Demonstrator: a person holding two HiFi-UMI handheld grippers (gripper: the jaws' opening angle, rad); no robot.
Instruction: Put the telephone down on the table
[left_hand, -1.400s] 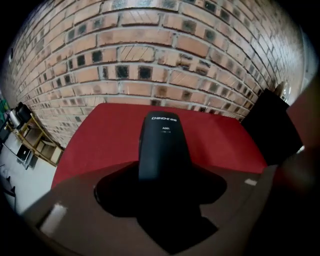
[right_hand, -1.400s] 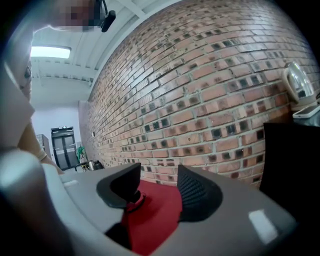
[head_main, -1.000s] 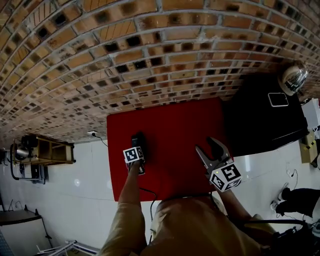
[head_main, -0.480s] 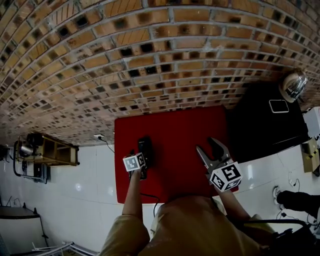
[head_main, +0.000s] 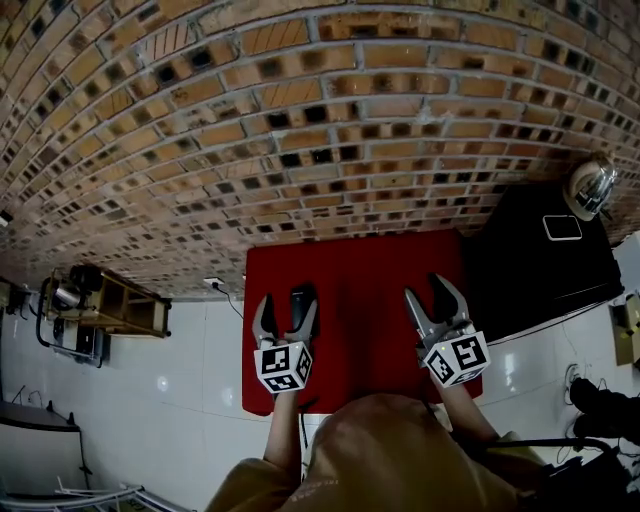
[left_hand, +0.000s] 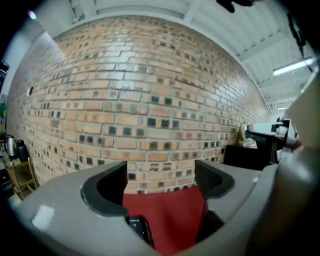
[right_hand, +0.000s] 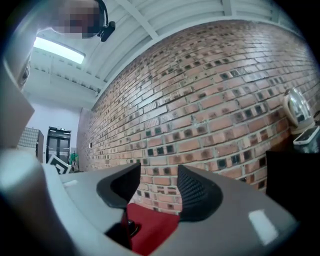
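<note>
Toward the left edge of the red tabletop (head_main: 375, 300) lies the black telephone (head_main: 301, 300), flat on the cloth and roughly midway between the far and near edges. No jaws touch it. The left gripper (head_main: 288, 304) hangs over it, pointing level at the brick wall (head_main: 330, 130). Its jaws have just been opening and stand wide apart with nothing clamped between them. In the left gripper view the telephone (left_hand: 138, 228) shows low down, below the jaws, on the red tabletop (left_hand: 172, 215). The right gripper (head_main: 432, 291) is held over the right part of the tabletop, well apart from the telephone, its jaws also apart and empty. Beyond the right edge stands a black cabinet (head_main: 530, 270). A wooden shelf (head_main: 110, 305) stands on the white floor (head_main: 190, 400) to the left.
</note>
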